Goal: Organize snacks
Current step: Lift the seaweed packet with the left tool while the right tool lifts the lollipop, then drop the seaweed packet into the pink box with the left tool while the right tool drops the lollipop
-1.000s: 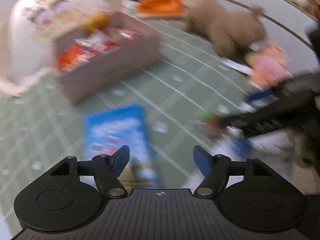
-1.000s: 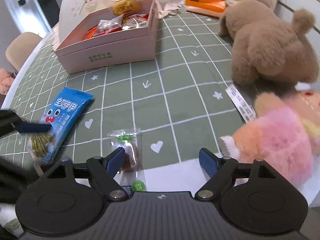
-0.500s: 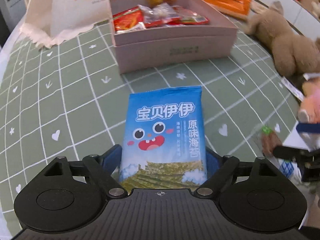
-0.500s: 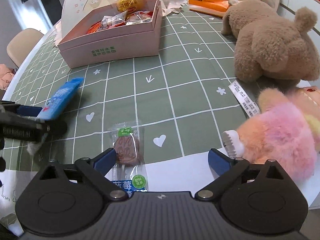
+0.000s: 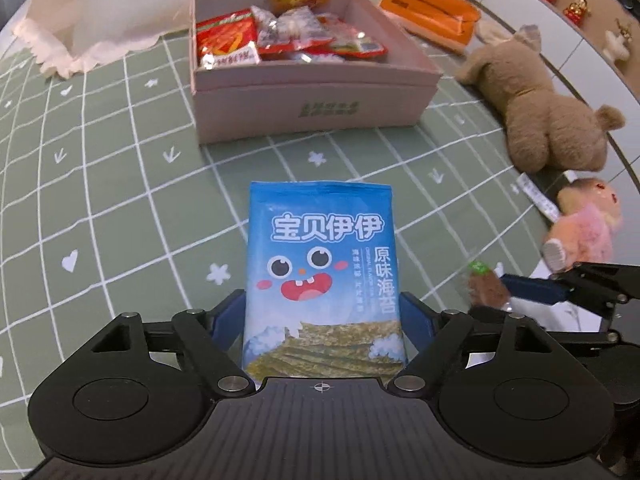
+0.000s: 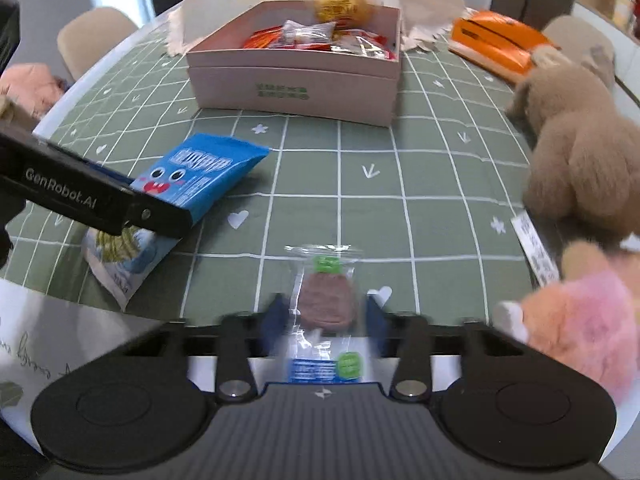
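right gripper [image 6: 324, 312] has just been closing: its jaws, wide apart half a second ago, are now drawn in around the clear-wrapped strawberry candy [image 6: 326, 296], which sits between them at the near table edge. motion blur hides whether the pads actually press the wrapper, so a firm grip is not certain.

left gripper [image 5: 322, 316] stands fully apart, straddling the blue seaweed snack packet [image 5: 320, 264]; fingers flank its lower edges, not pinching. half a second back it was framed much the same, so this hand has settled.

reading: both hands are at pickup, 1 snack each; right is ahead.

pink box [image 5: 312, 108] sits open further back on the green grid tablecloth [image 5: 120, 208], well apart from both snacks. inside: red sachets, clear-wrapped pieces, 1 yellow round pack at the back. room left near the front wall.

2 plush toys, brown and pink, lie to the right.
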The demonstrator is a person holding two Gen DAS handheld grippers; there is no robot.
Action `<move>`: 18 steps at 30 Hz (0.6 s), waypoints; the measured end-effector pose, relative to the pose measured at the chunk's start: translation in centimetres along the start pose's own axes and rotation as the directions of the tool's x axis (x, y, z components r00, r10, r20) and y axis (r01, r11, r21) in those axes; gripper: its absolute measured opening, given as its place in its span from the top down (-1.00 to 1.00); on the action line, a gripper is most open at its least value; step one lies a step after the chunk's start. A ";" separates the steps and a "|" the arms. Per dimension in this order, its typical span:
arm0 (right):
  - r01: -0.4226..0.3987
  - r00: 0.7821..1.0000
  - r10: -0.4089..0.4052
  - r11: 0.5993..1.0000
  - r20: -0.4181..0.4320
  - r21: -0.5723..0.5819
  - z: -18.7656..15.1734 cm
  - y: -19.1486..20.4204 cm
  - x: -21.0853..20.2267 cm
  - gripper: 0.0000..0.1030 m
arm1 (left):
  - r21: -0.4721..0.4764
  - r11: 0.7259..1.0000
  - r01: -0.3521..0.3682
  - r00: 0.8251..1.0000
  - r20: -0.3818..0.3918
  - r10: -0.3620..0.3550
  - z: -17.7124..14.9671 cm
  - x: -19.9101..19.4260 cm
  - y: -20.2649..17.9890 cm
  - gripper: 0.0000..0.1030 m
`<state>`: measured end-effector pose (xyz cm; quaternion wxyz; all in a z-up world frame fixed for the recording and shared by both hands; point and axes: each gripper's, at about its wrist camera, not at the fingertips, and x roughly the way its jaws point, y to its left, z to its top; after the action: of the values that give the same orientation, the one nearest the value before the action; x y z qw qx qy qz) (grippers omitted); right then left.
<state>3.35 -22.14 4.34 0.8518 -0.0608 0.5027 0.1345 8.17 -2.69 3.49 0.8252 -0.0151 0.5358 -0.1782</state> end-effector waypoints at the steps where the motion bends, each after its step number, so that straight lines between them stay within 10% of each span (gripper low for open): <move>1: -0.007 1.000 0.007 1.000 -0.001 0.006 0.2 -0.1 -0.1 0.31 | 0.002 1.000 0.010 1.000 0.010 -0.010 0.2 -0.3 -0.2 -0.66; 7: -0.057 0.995 0.048 0.994 0.091 0.095 1.9 -2.0 -3.7 0.31 | 0.048 0.998 0.037 0.985 0.169 -0.045 4.0 -4.2 -1.5 -0.66; 15: -0.075 0.978 0.040 0.983 0.206 0.165 4.7 -4.2 -7.8 0.31 | -0.067 0.985 0.159 0.864 0.493 -0.106 14.7 -6.5 1.7 -0.77; 18: -0.063 0.979 0.027 0.983 0.201 0.172 5.6 -4.0 -7.5 0.31 | -0.095 0.993 0.074 0.942 0.333 -0.038 16.6 0.5 3.5 -0.70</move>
<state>5.77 -25.89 13.52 0.8962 0.0404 0.4268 0.1138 24.11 -2.31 9.41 0.8960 -0.1038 0.3978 -0.1677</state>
